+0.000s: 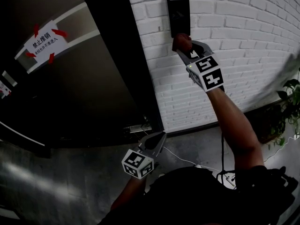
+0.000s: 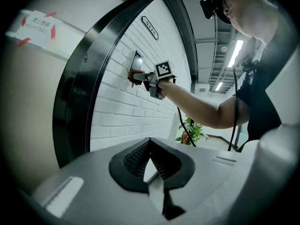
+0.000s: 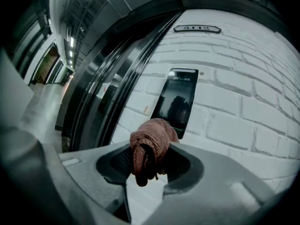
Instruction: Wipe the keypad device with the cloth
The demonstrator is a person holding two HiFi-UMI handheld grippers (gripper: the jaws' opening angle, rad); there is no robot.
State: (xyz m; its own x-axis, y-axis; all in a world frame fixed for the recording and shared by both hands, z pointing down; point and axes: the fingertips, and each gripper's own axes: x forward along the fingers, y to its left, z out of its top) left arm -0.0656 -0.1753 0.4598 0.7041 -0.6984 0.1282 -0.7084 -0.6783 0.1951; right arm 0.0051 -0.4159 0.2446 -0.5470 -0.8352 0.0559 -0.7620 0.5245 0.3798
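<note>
OK, status: right gripper (image 1: 183, 44) is raised to the white brick wall (image 1: 248, 36), jaws clenched on a wadded reddish-brown cloth (image 3: 152, 143). The wad sticks out past the fingertips and sits at the lower edge of the keypad device (image 1: 178, 14). From the left gripper view it looks pressed vs the wall right under the unit's bottom, but we can't confirm actual contact w/ the screen. The device is a black, glossy, upright rectangle mounted on the brick just right of the dark door frame (image 1: 126, 64), w/ a small oval number plate (image 3: 197, 29) on the wall above it. We can't read the digits reliably. Left gripper (image 1: 161, 138) hangs low near the person's body, well apart from the wall, pointing roughly twd the door base. Its jaws are closed tip-to-tip w/ nothing between them. Marker cube (image 1: 208, 74) on the right unit faces the head cam, and the forearm behind it is extended. The door (image 1: 79, 88) carries a white paper notice (image 1: 43, 41) taped on w/ red strips. A potted plant (image 1: 290, 100) stands by the wall at far right, and a white cable (image 1: 187, 161) runs along the floor.
</note>
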